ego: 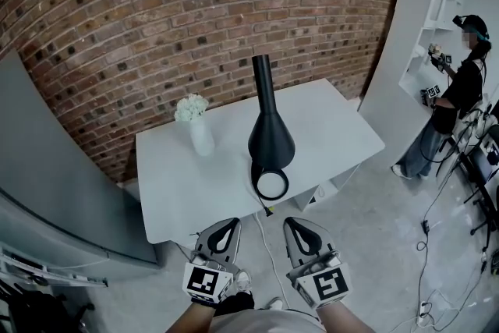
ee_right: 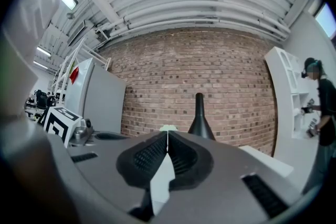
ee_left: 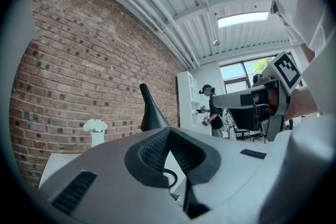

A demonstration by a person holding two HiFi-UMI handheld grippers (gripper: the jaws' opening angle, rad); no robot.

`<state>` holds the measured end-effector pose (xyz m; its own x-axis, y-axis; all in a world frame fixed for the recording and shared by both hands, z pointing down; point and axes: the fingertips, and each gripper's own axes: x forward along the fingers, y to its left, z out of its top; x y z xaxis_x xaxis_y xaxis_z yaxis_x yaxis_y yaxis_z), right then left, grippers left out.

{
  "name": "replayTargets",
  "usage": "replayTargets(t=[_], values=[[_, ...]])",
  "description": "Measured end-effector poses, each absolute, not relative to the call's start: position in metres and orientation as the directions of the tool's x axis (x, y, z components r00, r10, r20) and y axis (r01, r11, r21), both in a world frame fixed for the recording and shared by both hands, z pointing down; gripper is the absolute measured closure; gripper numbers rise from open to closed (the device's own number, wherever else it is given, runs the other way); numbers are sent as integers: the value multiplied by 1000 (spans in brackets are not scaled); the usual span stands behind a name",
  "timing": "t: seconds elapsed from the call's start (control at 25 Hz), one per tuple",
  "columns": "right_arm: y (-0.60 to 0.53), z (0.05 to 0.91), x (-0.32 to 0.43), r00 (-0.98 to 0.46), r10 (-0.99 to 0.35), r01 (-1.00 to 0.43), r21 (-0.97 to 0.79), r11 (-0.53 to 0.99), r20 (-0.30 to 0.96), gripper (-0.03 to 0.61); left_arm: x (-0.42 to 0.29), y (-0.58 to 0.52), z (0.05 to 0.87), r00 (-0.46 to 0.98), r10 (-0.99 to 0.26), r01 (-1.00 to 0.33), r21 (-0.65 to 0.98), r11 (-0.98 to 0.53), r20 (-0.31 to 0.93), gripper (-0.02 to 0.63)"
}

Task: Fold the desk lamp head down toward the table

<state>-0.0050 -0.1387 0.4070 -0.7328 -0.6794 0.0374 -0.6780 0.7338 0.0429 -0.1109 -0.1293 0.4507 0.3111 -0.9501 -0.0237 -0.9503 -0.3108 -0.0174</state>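
Two hand-held grippers hover just off the near edge of a white table (ego: 179, 191), both clenched with their tips together and nothing between them. Straight ahead of them, toward the far brick wall (ego: 156, 12), a black desk lamp (ego: 270, 138) stands on the middle of the tabletop. It lines up with the gap between the two tools but sits a shade to the right. That makes the right gripper (ego: 291, 223) the nearer one and leaves the left gripper (ego: 231, 223) slightly further off.

Both gripper views show the lamp's long axis running upright. A flared black cone narrows to a slim stalk that points at the ceiling, tipped a little left as seen from the left tool. A black ring with a pale disc (ego: 273, 185) sits low on the lamp's near side, close to the table edge. These views do not settle whether that is the base or the lit face.

Reaching the lamp looks like a forward and upward move for either tool. A white vase of flowers (ego: 200, 135) stands to the lamp's left, apart from it.
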Motion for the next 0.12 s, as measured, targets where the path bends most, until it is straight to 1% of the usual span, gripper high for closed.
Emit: replayTargets(t=[0.12], values=[[-144,408,-7,-733,-680,-679,37,733,28,560,-112,-136,452,315,-949,-949,-10,-315,-25,606]])
